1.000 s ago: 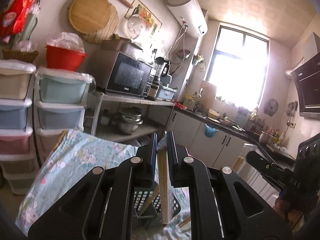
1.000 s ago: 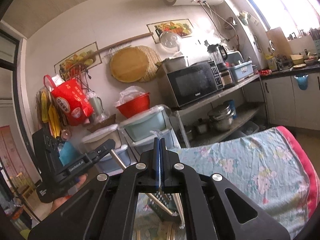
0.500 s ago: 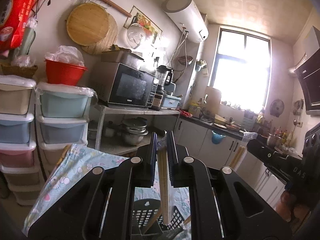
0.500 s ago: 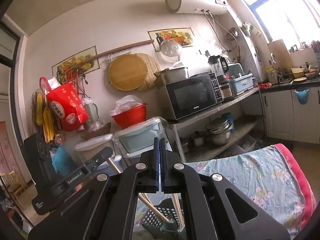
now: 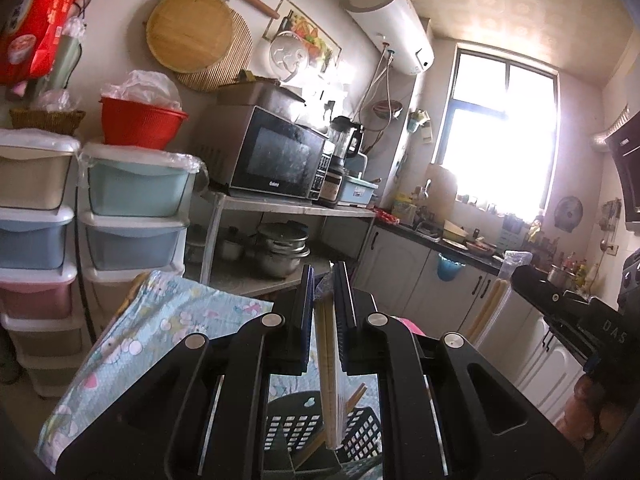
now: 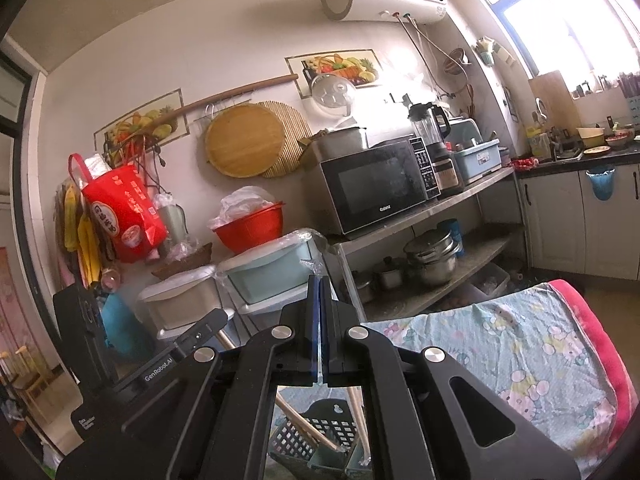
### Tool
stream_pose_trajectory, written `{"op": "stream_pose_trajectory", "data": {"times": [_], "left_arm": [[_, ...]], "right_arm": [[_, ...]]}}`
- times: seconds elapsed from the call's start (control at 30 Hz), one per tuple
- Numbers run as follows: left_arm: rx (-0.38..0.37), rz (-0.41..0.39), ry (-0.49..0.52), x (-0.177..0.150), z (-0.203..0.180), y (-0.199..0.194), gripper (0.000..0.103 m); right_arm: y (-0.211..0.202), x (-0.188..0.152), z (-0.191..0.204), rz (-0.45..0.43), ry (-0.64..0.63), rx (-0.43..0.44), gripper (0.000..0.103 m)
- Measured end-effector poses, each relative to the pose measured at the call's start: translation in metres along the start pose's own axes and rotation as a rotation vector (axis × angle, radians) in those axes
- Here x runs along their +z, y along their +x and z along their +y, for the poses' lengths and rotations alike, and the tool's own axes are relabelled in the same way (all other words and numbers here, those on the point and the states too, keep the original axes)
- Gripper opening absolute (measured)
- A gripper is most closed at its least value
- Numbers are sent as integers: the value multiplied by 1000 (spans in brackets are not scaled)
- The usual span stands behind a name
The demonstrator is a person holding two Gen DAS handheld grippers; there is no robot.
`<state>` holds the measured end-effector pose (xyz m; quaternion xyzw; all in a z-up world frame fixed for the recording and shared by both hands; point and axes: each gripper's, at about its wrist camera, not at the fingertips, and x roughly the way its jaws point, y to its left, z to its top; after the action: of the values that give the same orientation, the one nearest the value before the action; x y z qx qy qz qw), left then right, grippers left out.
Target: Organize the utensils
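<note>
My left gripper [image 5: 323, 280] is shut on a pack of wooden chopsticks in clear plastic wrap [image 5: 330, 380]. The pack hangs upright, its lower end over a black perforated utensil holder [image 5: 356, 442] on the cloth-covered table. My right gripper [image 6: 319, 288] is shut on the clear plastic wrap [image 6: 314, 266] of another chopstick pack [image 6: 356, 412], which hangs down toward the same black holder [image 6: 316, 428]. The right gripper shows at the right edge of the left wrist view [image 5: 520, 276], holding its wrapped chopsticks. The left gripper shows at the left of the right wrist view.
A table with a light blue cartoon-print cloth [image 5: 160, 328] and pink edge [image 6: 600, 340] lies below. Stacked plastic drawers [image 5: 132, 208] with a red bowl stand at the left. A steel shelf holds a microwave [image 5: 276, 156] and pots. White cabinets [image 5: 404, 268] run below the window.
Both grippers have risen and tilted upward, so less of the table and holder shows. Both keep their chopstick packs.
</note>
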<state>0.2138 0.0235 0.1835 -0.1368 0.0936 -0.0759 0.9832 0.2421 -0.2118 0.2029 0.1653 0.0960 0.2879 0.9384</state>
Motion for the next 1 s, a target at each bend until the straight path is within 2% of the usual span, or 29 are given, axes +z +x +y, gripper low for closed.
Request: {"op": "stream_pose_trajectory", "data": {"times": [0.33, 1.0], "left_arm": [[4, 24, -20, -16, 5, 10, 7], [46, 1, -54, -25, 20, 6, 7]], "right_arm": [[8, -16, -10, 10, 26, -11, 1], [19, -49, -30, 49, 82, -48, 1]]}}
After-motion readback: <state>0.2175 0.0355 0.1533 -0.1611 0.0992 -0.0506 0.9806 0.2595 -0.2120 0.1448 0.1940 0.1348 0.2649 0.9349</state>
